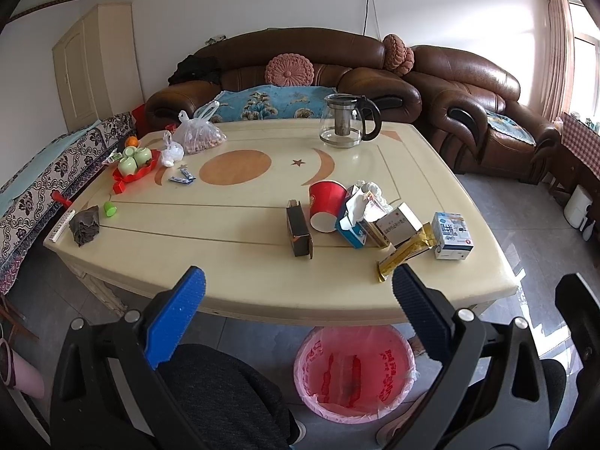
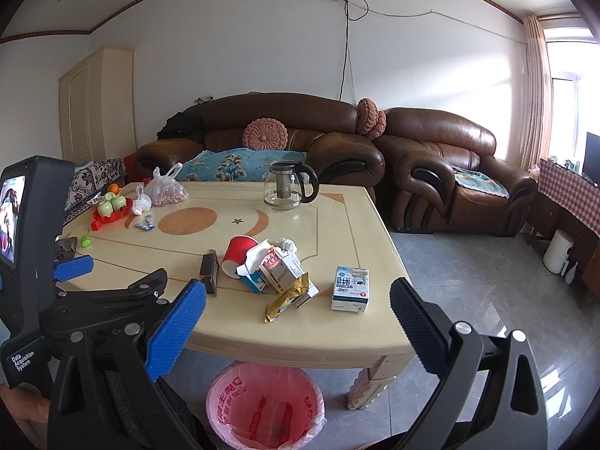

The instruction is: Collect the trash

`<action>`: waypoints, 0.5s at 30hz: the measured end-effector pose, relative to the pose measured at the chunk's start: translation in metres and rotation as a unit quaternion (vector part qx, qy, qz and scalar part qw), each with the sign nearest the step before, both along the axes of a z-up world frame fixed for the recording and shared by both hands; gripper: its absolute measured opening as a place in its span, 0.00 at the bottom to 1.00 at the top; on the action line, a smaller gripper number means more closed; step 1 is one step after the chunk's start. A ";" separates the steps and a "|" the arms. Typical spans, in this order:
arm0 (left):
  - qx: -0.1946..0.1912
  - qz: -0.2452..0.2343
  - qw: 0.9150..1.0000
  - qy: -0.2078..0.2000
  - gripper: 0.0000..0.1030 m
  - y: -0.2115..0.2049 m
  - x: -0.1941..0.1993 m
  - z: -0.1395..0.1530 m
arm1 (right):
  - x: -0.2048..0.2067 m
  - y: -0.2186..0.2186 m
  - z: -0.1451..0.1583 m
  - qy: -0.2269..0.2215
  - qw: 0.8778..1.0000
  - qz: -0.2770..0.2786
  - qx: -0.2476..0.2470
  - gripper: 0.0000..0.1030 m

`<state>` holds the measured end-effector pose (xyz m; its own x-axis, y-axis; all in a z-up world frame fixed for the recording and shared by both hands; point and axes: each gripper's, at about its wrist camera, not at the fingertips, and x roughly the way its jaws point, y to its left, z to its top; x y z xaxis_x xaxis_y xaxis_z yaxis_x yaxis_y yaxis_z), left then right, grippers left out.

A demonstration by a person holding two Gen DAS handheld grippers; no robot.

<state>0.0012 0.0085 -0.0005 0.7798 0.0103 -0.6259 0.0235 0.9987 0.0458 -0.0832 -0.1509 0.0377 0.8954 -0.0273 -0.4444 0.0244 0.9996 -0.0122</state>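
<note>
Holding our left gripper (image 1: 298, 288) and right gripper (image 2: 298, 302) spread and empty, we count one red cup (image 1: 325, 202), one gold wrapper (image 1: 405, 257) and several boxes on the counter (image 1: 225, 247), above one pink-lined bin (image 1: 354, 371).

"Data Acquisition System" on left tool (image 2: 71, 267)

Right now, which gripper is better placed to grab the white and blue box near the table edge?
Probably the right gripper. The white and blue box sits almost straight ahead between its open fingers, while it lies off to the right of the left gripper. Both are open and empty.
</note>
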 end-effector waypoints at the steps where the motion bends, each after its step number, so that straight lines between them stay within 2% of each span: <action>1: 0.000 -0.001 1.000 0.001 0.95 0.002 0.001 -0.001 | 0.001 -0.001 0.000 0.002 1.000 0.000 0.001 0.93; 15: 0.002 0.014 0.999 0.039 0.95 0.024 0.036 -0.002 | 0.043 -0.023 -0.007 0.035 0.999 -0.003 0.005 0.93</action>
